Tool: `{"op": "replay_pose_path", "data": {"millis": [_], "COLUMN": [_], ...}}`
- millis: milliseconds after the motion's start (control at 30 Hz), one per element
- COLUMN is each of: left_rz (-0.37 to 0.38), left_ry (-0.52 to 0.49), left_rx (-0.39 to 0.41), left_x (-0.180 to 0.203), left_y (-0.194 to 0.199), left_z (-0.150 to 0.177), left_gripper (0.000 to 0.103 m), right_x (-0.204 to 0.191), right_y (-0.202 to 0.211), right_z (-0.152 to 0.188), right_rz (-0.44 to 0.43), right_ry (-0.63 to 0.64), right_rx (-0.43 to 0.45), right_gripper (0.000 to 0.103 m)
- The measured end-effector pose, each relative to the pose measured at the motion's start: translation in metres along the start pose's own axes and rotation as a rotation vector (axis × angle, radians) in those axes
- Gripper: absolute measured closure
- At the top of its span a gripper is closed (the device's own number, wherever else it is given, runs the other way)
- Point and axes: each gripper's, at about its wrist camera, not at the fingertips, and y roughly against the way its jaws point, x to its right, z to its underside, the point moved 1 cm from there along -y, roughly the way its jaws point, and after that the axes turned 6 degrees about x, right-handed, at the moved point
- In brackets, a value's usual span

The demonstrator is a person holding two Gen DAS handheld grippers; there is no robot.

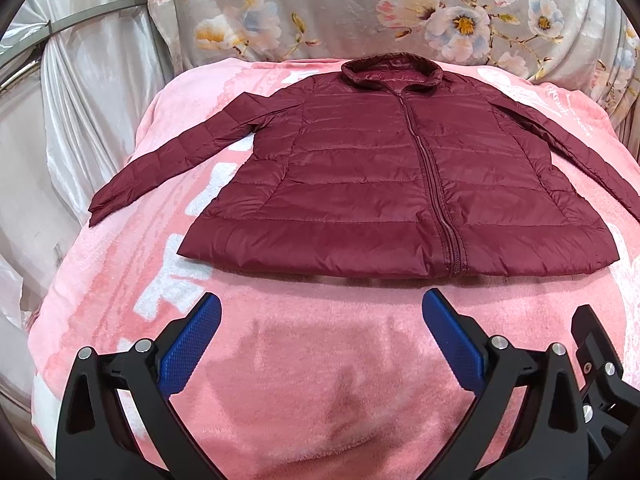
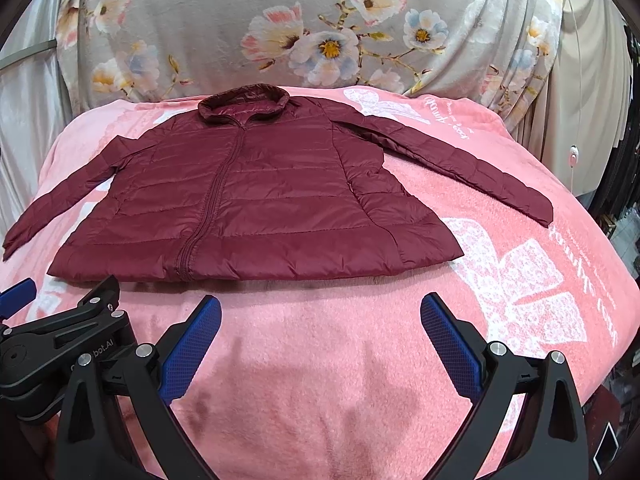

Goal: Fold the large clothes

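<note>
Jacket (image 1: 384,176) spread flat, both tongs — agape

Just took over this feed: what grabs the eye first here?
A maroon puffer jacket lies flat and zipped on the pink blanket, sleeves spread. Behind it hangs a floral cloth. Left gripper and right gripper hover short of the hem, jaws open, empty.

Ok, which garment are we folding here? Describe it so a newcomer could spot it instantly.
Start at the pink fleece blanket spread over the surface, in front of the grey floral cloth. Lying flat on it, front up, is the jacket. It is the only dark maroon item: quilted, zipped shut down the middle, collar at the far end, both sleeves spread out.
</note>
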Motion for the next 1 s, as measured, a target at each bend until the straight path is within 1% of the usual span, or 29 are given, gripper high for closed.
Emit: {"op": "replay_pose_path", "data": {"millis": [200, 500, 667, 800, 1000], "left_rz": [-0.007, 0.005, 0.006, 0.017, 0.019], "left_ry": [-0.013, -0.007, -0.002, -0.001, 0.004], "left_rx": [0.031, 0.048, 0.035, -0.004, -0.008], "left_x": [0.0011, 0.0024, 0.0022, 0.0015, 0.0013], "left_y": [0.0031, 0.002, 0.0, -0.0048, -0.0066], "left_z": [0.0, 0.0021, 0.0029, 0.0022, 0.003], "left_gripper": [0.005, 0.005, 0.005, 0.005, 0.005], "right_x": [-0.001, -0.0015, -0.0008, -0.0016, -0.003], "right_y": [-0.0006, -0.0013, -0.0021, -0.0024, -0.0028], "right_z": [0.0002, 0.0009, 0.0012, 0.0013, 0.0003], "right_rz": [-0.002, 0.002, -0.001, 0.003, 0.003], "right_ry": [-0.001, 0.003, -0.003, 0.001, 0.001], "right_rx": [-0.001, -0.002, -0.003, -0.004, -0.005], "right_gripper": [0.005, 0.005, 0.005, 0.005, 0.005]}}
